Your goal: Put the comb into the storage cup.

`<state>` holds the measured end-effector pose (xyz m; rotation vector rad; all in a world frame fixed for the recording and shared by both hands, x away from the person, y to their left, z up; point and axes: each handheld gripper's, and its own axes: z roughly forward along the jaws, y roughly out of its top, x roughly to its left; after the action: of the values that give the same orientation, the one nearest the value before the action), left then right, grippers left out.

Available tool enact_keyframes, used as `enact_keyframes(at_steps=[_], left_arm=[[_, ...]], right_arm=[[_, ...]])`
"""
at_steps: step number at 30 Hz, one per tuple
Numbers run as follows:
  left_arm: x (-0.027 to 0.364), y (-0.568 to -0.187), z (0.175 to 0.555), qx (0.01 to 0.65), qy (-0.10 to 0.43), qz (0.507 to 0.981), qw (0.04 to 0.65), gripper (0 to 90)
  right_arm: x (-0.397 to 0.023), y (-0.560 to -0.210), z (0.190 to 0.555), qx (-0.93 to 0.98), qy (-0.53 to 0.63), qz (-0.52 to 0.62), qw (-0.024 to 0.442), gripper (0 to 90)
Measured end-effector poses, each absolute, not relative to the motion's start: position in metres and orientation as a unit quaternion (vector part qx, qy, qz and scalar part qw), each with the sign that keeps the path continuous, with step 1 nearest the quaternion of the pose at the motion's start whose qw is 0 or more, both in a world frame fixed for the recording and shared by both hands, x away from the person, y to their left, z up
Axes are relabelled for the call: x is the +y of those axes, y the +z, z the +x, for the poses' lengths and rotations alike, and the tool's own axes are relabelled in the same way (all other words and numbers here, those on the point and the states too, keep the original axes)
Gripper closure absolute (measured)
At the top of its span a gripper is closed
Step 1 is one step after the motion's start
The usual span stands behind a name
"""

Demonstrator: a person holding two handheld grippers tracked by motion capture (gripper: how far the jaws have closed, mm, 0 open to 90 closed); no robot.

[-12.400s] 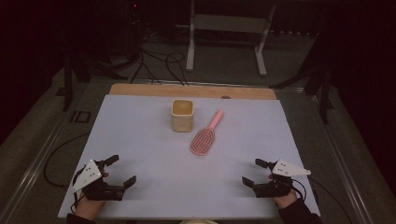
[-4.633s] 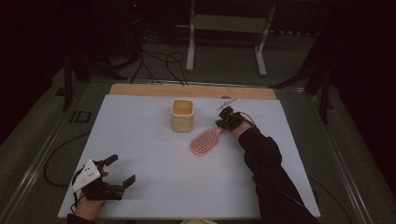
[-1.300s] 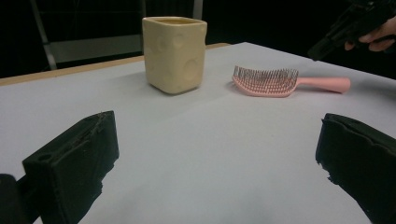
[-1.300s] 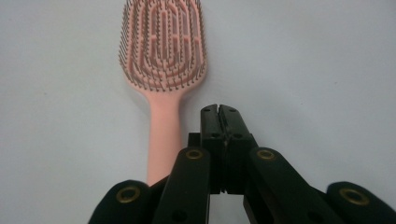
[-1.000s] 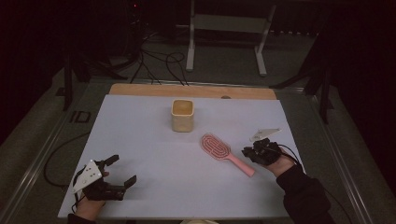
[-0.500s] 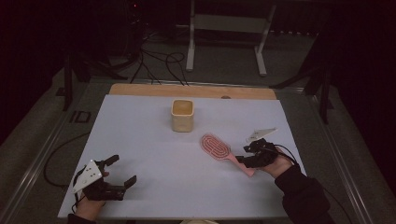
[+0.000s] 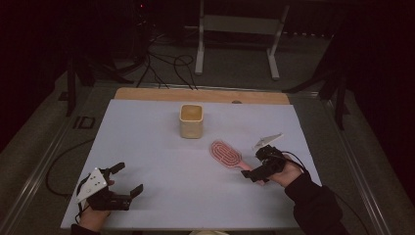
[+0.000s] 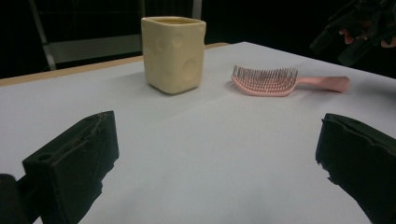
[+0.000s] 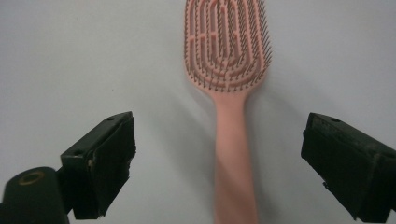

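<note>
**A:** Where's the pink hairbrush (image 7: 226, 155) lying, and which way does it run?

**B:** Flat on the white bench (image 7: 156, 147), right of centre, bristles up. In the high view its long axis runs on a diagonal: the oval head points up-left toward the cream cup (image 7: 191, 121), and the handle trails down-right to the right gripper (image 7: 255, 172). In the right gripper view the handle runs straight up the middle, head at the far end.

**A:** Is it held?

**B:** No. The right gripper's fingers (image 9: 100, 161) have just been opening and now stand wide, one on each side of the handle, with clear gaps to it. The handle lies between them, untouched by either pad.

**A:** And the other hand?

**B:** The left gripper (image 7: 122, 181) sits near the front-left corner of the bench, fingers (image 8: 74, 163) spread wide with nothing between them, well apart from brush and cup.

**A:** Shapes and surfaces?

**B:** The brush looks like smooth plastic, its head cut with looping slots and set with fine, dark-tipped bristles; the handle is slim and rounded. The cup is squarish with rounded corners and shallow dimples in its glossy walls, standing upright, near the brush head but apart from it.

**A:** Room to move?

**B:** The sheet is bare across the left and front. The brush handle lies closer to the bench's right edge. A wooden strip (image 7: 200, 95) borders the far side.
</note>
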<state>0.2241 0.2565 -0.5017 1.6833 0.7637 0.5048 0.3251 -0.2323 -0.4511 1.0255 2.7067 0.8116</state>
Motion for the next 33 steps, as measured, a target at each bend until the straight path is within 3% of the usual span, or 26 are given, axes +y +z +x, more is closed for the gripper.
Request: enact_keyframes(at_steps=[10, 21, 28, 33], left_arm=[[0.256, -0.502, 0.224, 0.326, 0.214, 0.720, 0.574, 0.1], [0.257, -0.502, 0.224, 0.326, 0.214, 0.719, 0.575, 0.1], [0.257, -0.502, 0.224, 0.326, 0.213, 0.720, 0.575, 0.1], [0.257, -0.502, 0.224, 0.326, 0.213, 0.719, 0.575, 0.1]], right_arm=[[-0.223, -0.459, 0.329, 0.915, 0.214, 0.335, 0.067, 12.1], [-0.212, -0.461, 0.344, 0.915, 0.211, 0.344, 0.022, 13.8], [-0.203, -0.467, 0.348, 0.929, 0.170, 0.327, 0.037, 9.9], [-0.199, -0.470, 0.350, 0.929, 0.167, 0.330, 0.027, 13.7]])
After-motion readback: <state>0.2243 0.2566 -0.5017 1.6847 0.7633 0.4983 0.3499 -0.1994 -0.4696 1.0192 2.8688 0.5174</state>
